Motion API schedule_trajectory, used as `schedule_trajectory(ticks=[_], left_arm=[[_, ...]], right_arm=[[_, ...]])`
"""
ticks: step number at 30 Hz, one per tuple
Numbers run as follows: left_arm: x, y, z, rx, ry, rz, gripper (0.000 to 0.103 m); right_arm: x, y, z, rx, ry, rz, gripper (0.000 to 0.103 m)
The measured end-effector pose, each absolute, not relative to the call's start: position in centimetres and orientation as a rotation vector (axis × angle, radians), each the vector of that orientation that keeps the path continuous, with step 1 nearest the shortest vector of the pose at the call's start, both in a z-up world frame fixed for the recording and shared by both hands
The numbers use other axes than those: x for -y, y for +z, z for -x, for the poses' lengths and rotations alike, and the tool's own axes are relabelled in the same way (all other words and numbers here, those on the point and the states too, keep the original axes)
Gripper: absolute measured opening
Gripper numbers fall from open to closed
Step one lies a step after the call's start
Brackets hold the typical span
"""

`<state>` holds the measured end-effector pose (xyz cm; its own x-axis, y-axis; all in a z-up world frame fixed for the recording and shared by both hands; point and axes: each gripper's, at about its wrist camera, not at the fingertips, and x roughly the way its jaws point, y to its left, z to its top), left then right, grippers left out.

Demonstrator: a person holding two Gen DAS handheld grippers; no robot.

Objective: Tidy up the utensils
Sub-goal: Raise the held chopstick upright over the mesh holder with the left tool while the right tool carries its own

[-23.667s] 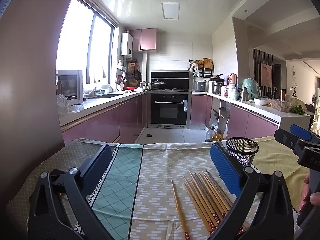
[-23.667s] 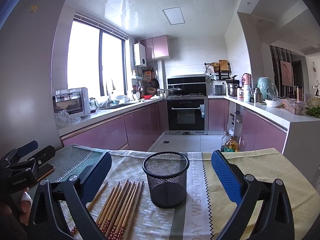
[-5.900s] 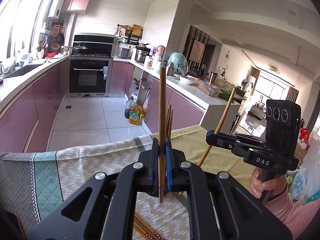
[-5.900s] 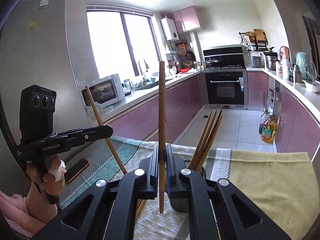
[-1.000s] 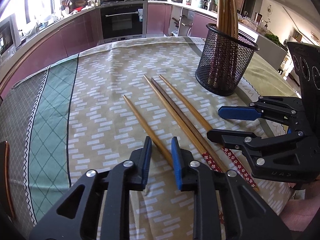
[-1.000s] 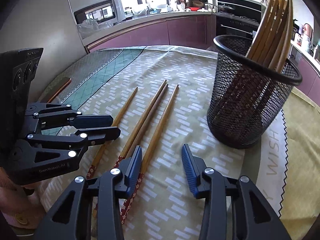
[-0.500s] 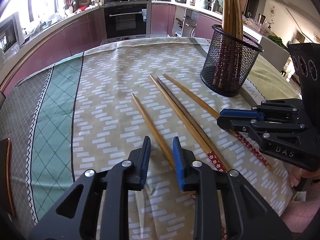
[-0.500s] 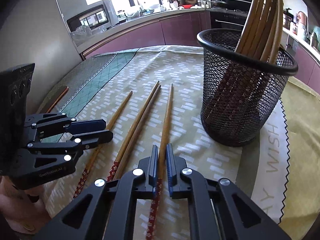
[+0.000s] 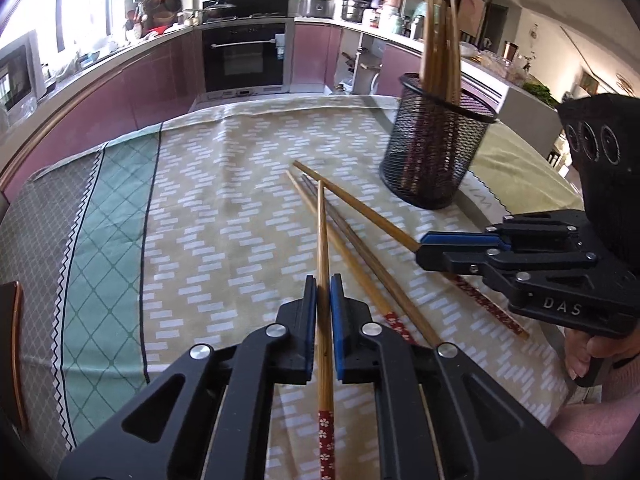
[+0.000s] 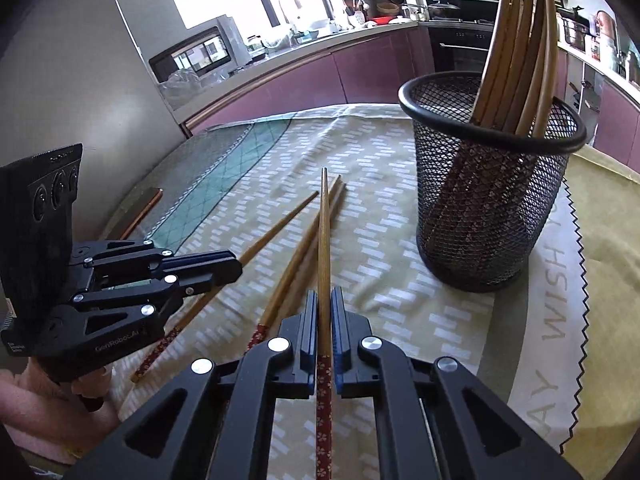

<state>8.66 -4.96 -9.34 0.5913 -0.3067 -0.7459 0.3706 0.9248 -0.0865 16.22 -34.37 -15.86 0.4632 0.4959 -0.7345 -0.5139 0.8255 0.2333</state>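
Wooden chopstick (image 9: 322, 240) between left gripper (image 9: 323, 292) jaws

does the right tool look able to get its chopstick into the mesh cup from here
Probably yes. The right tool grips one chopstick, and the mesh cup stands nearby with its rim open on the near side; the chopsticks inside lean toward the far side.
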Motion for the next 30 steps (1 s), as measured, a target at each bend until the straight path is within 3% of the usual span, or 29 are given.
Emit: schedule_trajectory(ticks=[20, 30], left_arm=[[5.5, -10.9, -10.1, -0.92, -0.414, -0.093, 0.012], [5.5, -9.7, -10.1, -0.904, -0.443, -0.051, 0.007]], right_arm=[[32.2, -17.0, -17.8, -0.942, 0.62, 0.117, 0.007], [33.7, -16.0, -17.3, -0.908, 0.622, 0.071, 0.006]])
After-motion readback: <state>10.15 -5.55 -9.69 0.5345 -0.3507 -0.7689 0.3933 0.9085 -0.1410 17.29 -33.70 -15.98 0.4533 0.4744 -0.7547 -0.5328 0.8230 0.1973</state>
